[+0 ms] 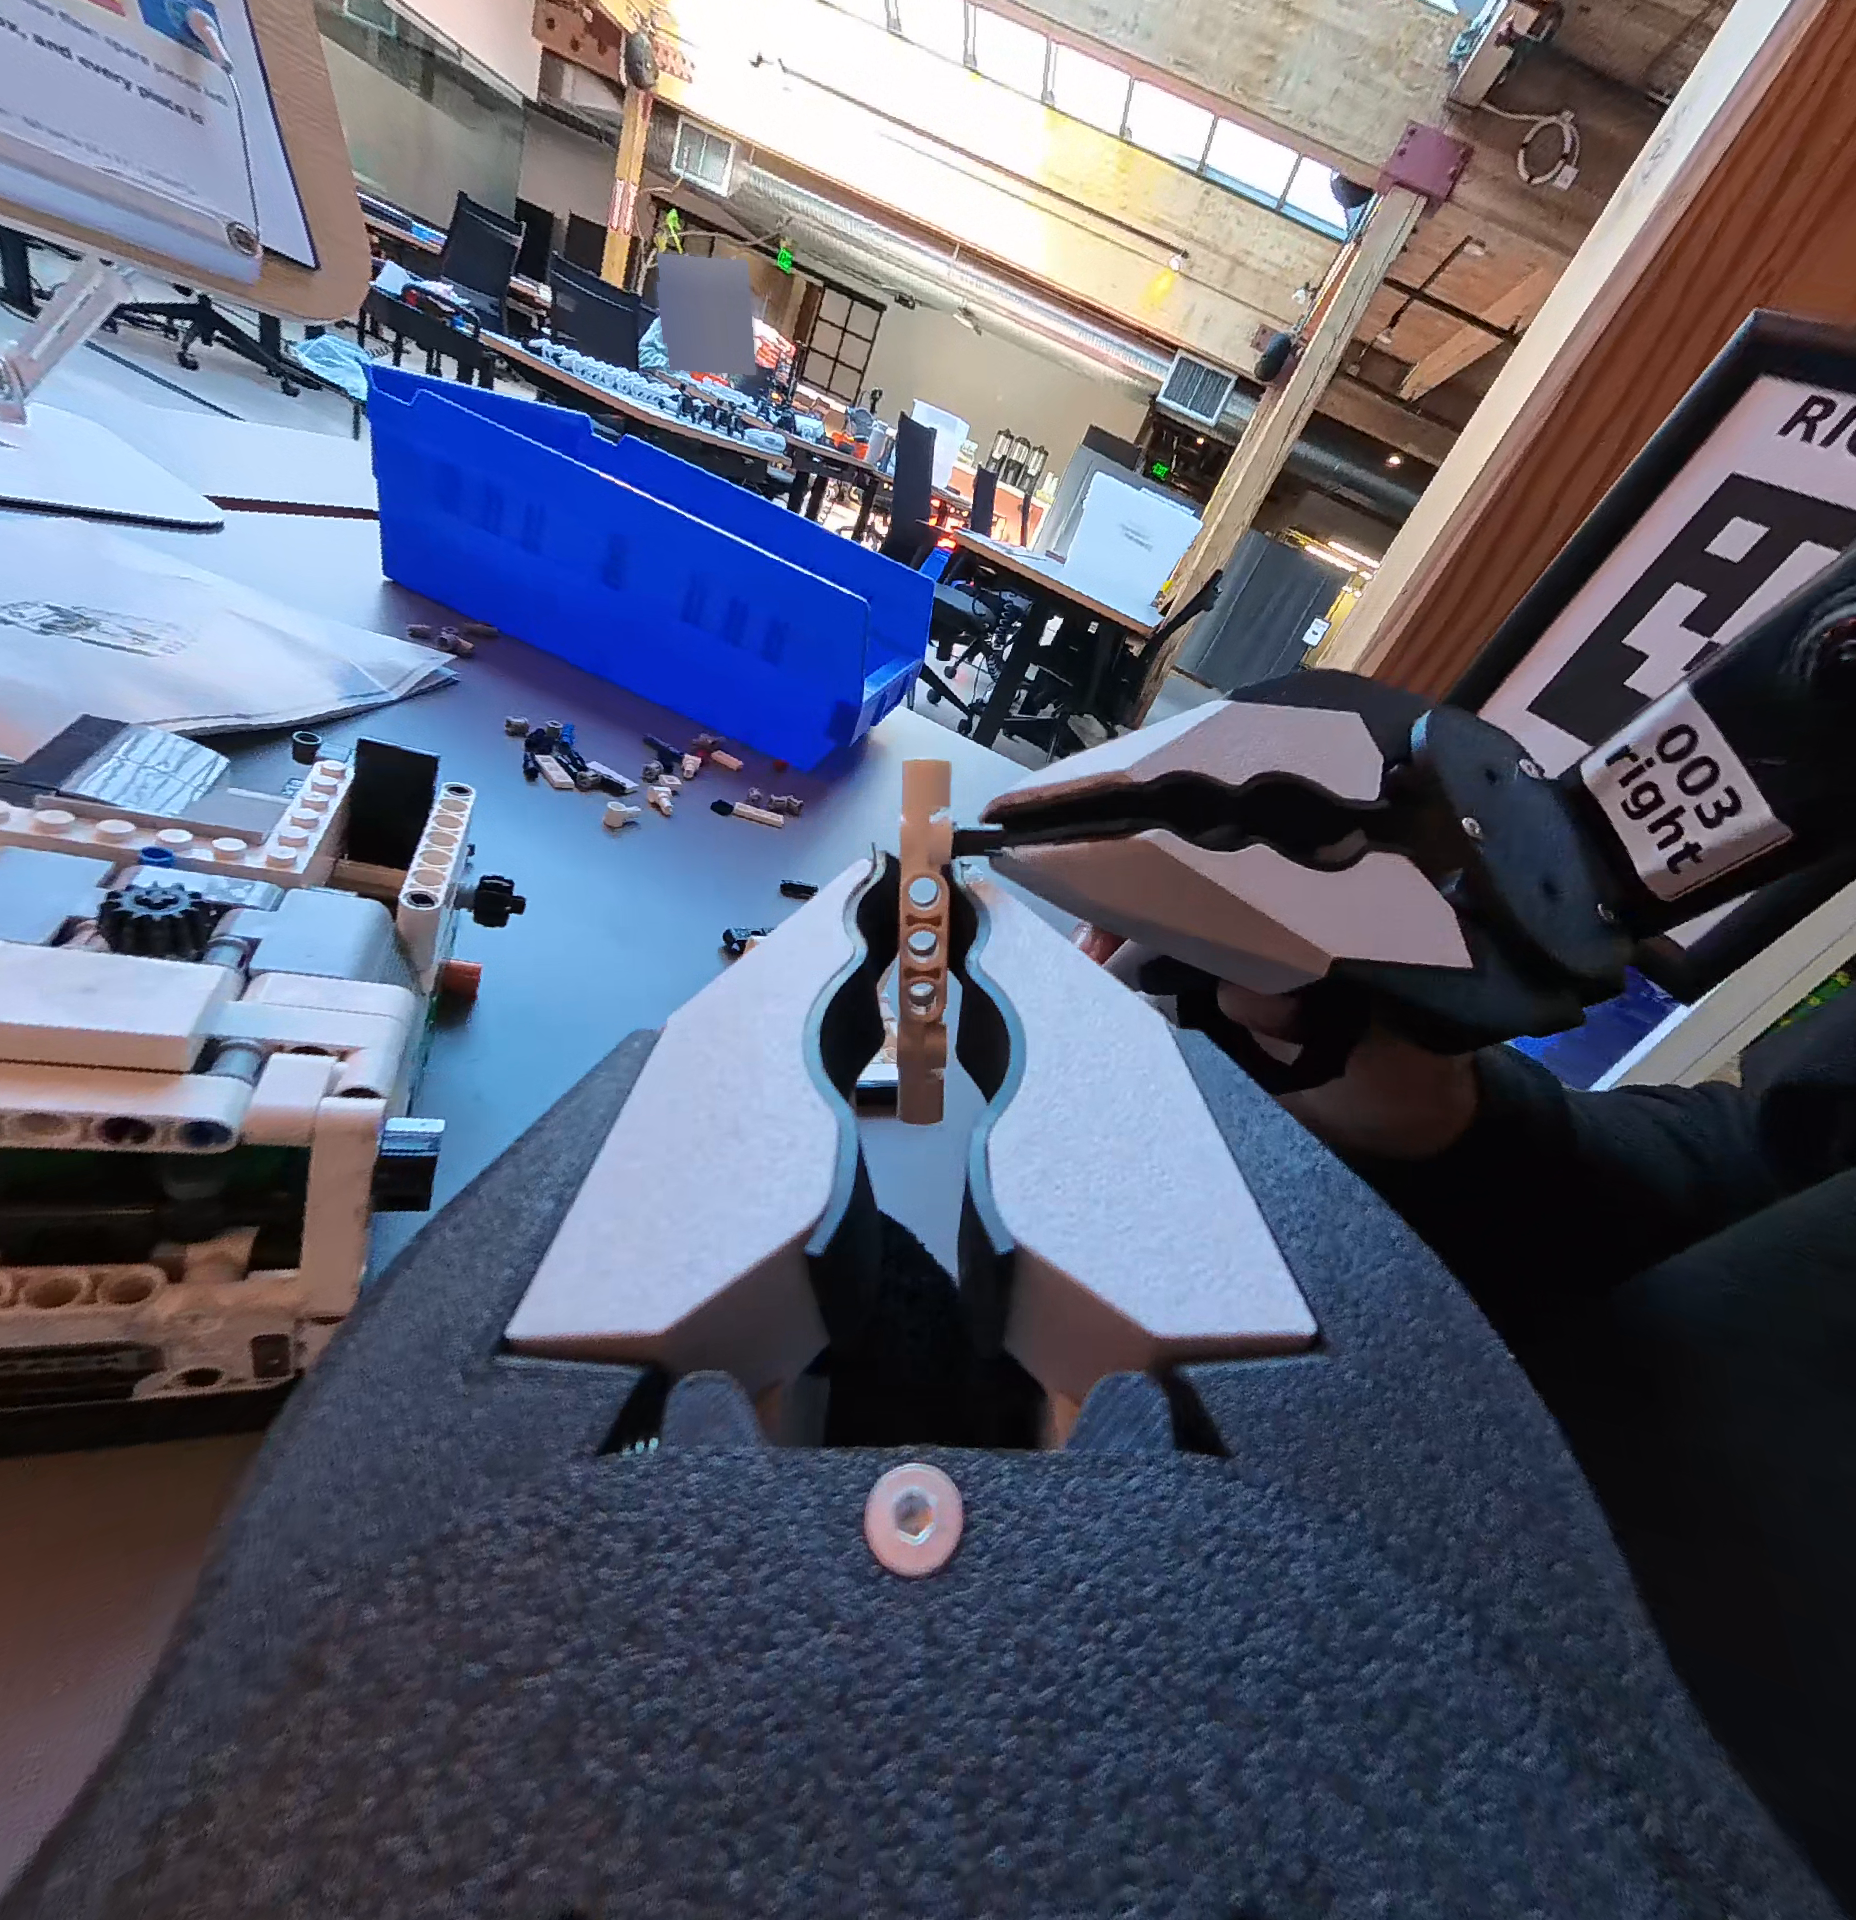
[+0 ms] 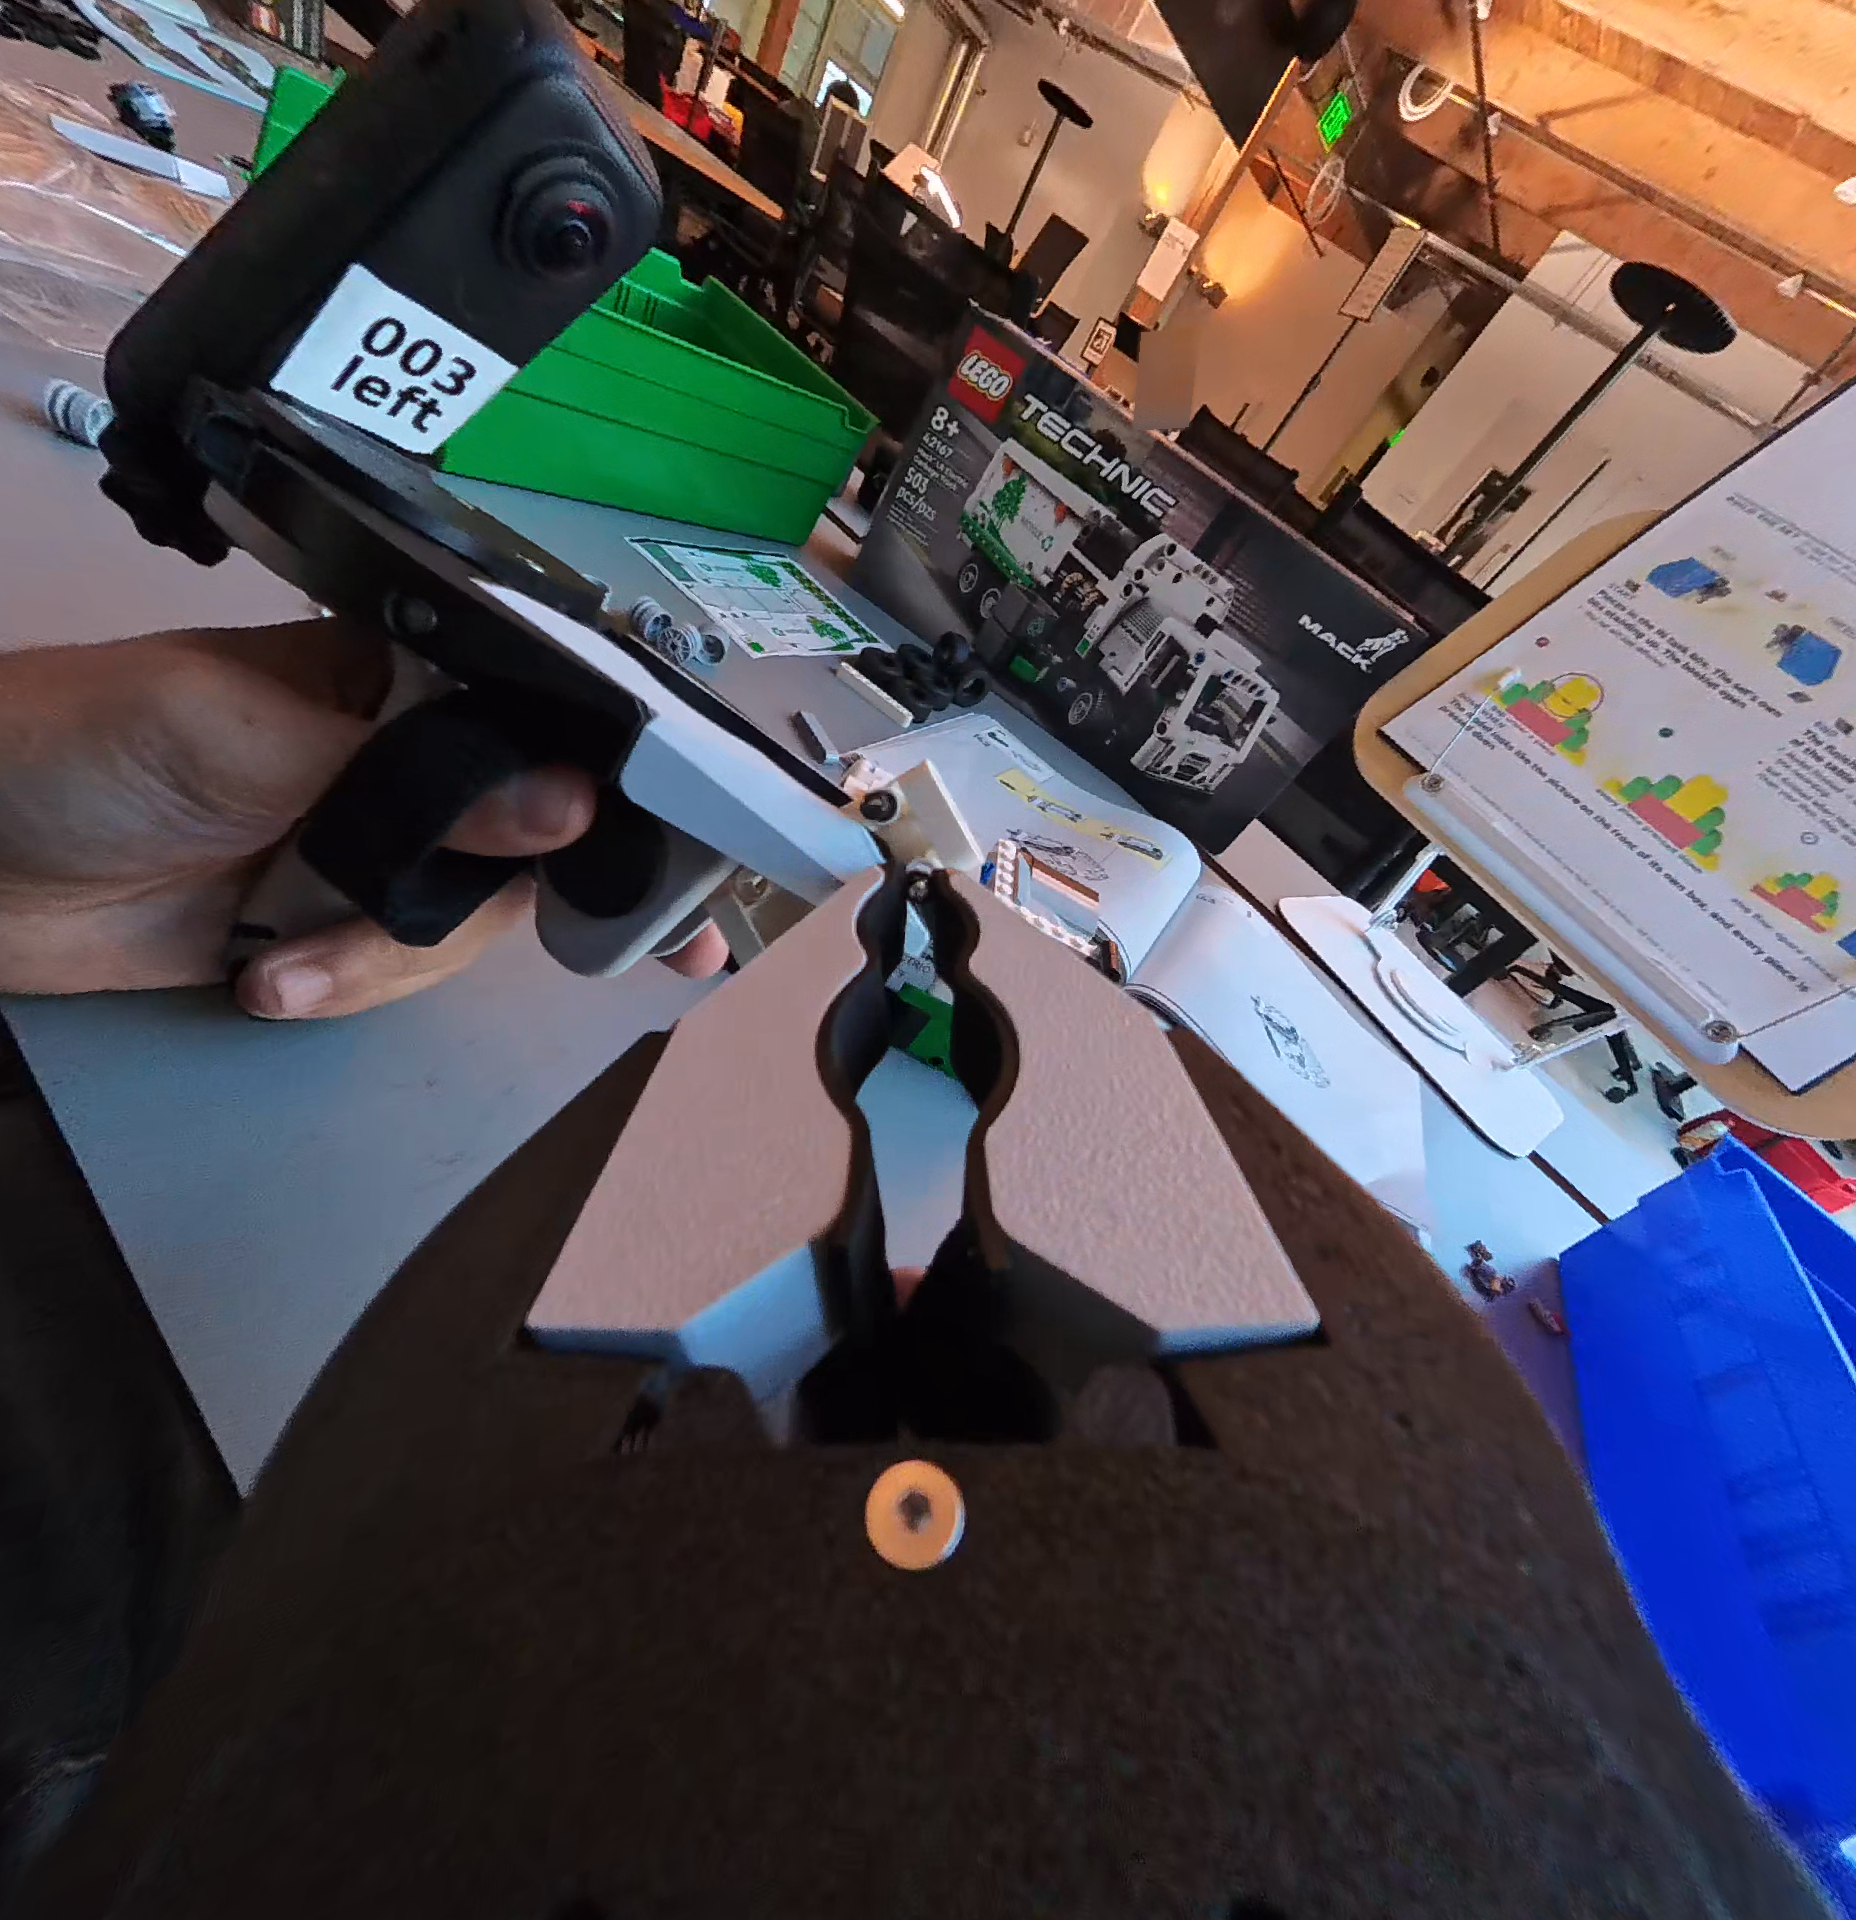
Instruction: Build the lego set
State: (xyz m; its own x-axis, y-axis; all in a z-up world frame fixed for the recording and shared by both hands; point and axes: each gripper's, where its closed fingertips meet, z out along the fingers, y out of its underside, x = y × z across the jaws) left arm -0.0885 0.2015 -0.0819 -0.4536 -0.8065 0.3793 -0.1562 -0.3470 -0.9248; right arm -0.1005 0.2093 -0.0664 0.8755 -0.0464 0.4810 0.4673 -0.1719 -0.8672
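Clamped between the fingers of the left hand-held gripper (image 1: 919, 883), a tan perforated Technic beam (image 1: 922, 940) stood upright above the bench (image 1: 633, 914), its top end poking past the fingertips. From the right, the right hand-held gripper (image 1: 991, 840) came in level, its tips pinched on a small black pin (image 1: 971, 837) that touched the beam's side near a hole. In the right wrist view the same gripper (image 2: 916, 881) was nearly closed on that tiny part, with the left one's fingertips just beside it.

Left of the beam, the partly built white truck model (image 1: 186, 997) sat near the bench's front edge, close to the left gripper's flank. A strip of bare bench lay between the model and the beam. Farther back, loose small pieces (image 1: 643, 774) were scattered before a blue bin (image 1: 633, 561), which lay on its side near the far edge. Open instruction pages (image 1: 176, 644) lay to the back left.

A person's left hand (image 2: 176, 821) wrapped the left gripper's black handle, fingers curled under it. The right hand (image 1: 1350, 1049), in a dark sleeve, held its grip from below. A green bin (image 2: 654, 405) and the set's box (image 2: 1121, 582) stood well behind the work.
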